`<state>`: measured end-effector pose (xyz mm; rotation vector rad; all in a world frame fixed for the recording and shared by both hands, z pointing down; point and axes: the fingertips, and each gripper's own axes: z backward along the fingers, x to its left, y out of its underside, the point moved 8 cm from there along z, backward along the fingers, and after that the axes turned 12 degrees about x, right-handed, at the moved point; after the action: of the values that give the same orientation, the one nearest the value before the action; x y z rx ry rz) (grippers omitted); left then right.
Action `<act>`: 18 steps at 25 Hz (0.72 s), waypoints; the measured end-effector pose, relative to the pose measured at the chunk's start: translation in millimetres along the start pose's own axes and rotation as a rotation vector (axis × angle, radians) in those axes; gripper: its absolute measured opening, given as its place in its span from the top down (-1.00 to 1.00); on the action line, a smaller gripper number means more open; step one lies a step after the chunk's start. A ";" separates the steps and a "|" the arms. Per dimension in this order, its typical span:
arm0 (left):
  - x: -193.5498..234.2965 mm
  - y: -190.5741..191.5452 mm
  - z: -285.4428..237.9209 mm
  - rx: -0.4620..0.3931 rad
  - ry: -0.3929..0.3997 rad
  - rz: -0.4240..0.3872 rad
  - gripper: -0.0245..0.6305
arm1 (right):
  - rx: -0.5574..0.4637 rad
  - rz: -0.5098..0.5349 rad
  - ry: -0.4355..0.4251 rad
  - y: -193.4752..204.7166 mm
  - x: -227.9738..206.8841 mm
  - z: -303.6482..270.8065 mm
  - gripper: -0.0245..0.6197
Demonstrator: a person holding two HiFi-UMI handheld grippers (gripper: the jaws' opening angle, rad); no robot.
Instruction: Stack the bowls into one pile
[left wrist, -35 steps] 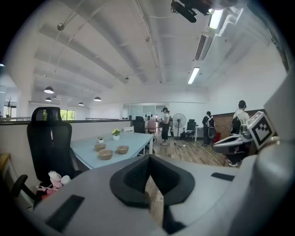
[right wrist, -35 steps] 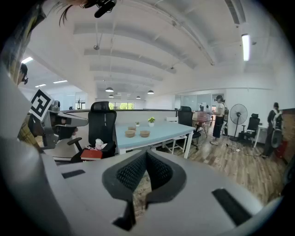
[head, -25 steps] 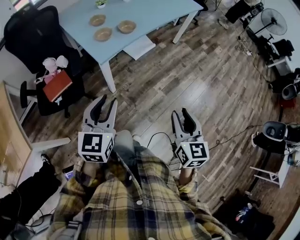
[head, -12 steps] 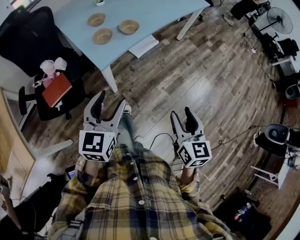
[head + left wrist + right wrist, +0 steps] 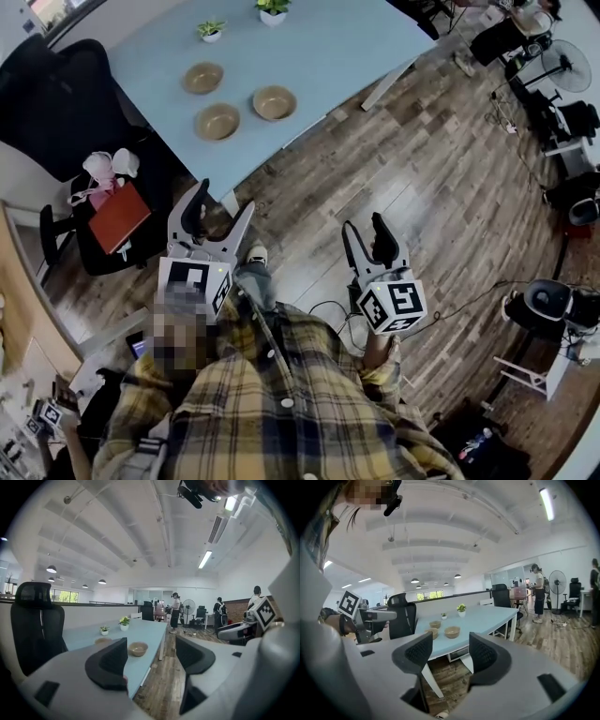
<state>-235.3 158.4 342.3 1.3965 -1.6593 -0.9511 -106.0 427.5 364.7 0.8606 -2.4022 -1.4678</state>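
The bowls (image 5: pixel 217 121) look like matt wood. The table (image 5: pixel 319 47) top is smooth and matt. The floor (image 5: pixel 422 169) is grained wood planking, faintly glossy. The shirt (image 5: pixel 281 412) is checked cloth.

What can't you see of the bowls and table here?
- Left gripper view: the left gripper hides one of the three bowls.
- Right gripper view: the right gripper covers part of the nearest bowl.
- Head view: the top edge cuts off the table.
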 end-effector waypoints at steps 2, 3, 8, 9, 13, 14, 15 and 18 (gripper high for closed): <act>14.1 -7.6 -12.2 -0.005 -0.009 0.003 -0.05 | -0.005 -0.005 0.001 -10.0 -4.0 -17.2 0.22; 21.2 -10.7 -17.5 -0.009 -0.015 0.004 -0.05 | -0.004 -0.009 0.002 -13.2 -5.5 -25.6 0.22; 54.3 -17.7 -37.5 -0.010 -0.036 0.006 -0.05 | -0.011 -0.020 0.012 -24.8 -6.8 -60.7 0.22; 59.4 -18.5 -40.9 -0.009 -0.039 0.008 -0.05 | -0.014 -0.020 0.012 -28.0 -6.9 -66.7 0.22; 74.0 -20.2 -52.4 0.001 -0.057 0.023 -0.05 | -0.006 -0.019 -0.003 -36.7 -8.3 -87.6 0.22; 76.3 -19.8 -55.2 0.006 -0.064 0.026 -0.04 | -0.003 -0.019 -0.009 -38.5 -10.1 -92.6 0.22; 78.2 -19.2 -58.3 0.013 -0.073 0.031 -0.05 | -0.001 -0.018 -0.015 -40.4 -12.7 -97.9 0.22; 85.1 -16.0 -67.7 0.030 -0.112 0.054 -0.04 | 0.009 -0.001 -0.052 -48.6 -22.6 -120.8 0.22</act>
<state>-178.0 67.3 364.7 1.3326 -1.7915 -0.9928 -15.2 333.6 384.6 0.8357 -2.4472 -1.4991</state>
